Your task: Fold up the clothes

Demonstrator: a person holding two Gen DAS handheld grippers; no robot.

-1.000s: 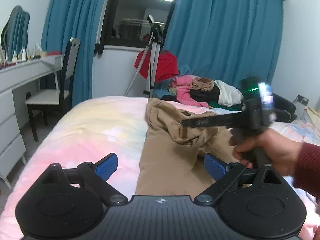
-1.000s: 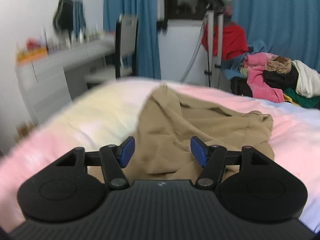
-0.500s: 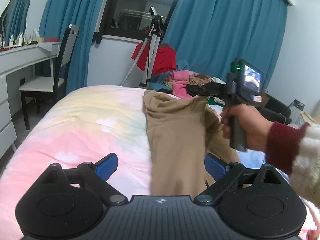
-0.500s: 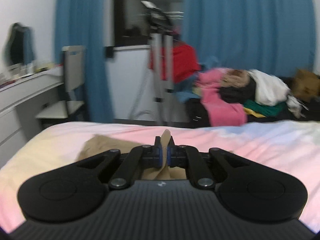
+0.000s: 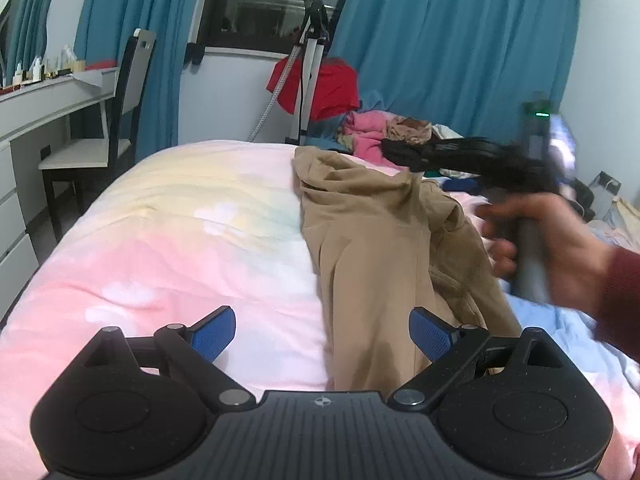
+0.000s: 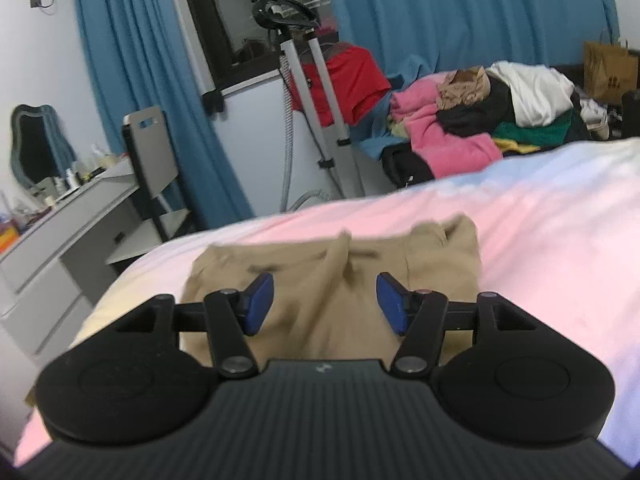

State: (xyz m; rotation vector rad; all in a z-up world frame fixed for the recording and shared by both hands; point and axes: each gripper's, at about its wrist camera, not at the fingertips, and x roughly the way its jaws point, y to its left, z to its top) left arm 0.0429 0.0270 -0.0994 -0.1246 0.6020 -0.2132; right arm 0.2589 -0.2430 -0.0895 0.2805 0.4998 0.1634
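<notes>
A tan pair of trousers [image 5: 372, 240] lies lengthwise on the pink and yellow bedspread [image 5: 180, 232], bunched at its far end. My left gripper [image 5: 322, 332] is open and empty, low over the near end of the trousers. My right gripper [image 6: 325, 300] is open over the far waist end of the trousers [image 6: 340, 280], holding nothing. In the left wrist view the right gripper [image 5: 404, 152] is blurred, held in a hand at the right, above the cloth.
A heap of pink, black, white and green clothes [image 6: 480, 120] lies beyond the bed. A tripod [image 5: 308, 64] with a red garment [image 5: 328, 88] stands at the bed's far end. A chair [image 5: 100, 136] and white dresser [image 5: 24, 120] stand left.
My right gripper was shut on the trousers' edge and lifting it half a second ago; now it has opened and the cloth has dropped onto the bed. The left gripper stayed open.
</notes>
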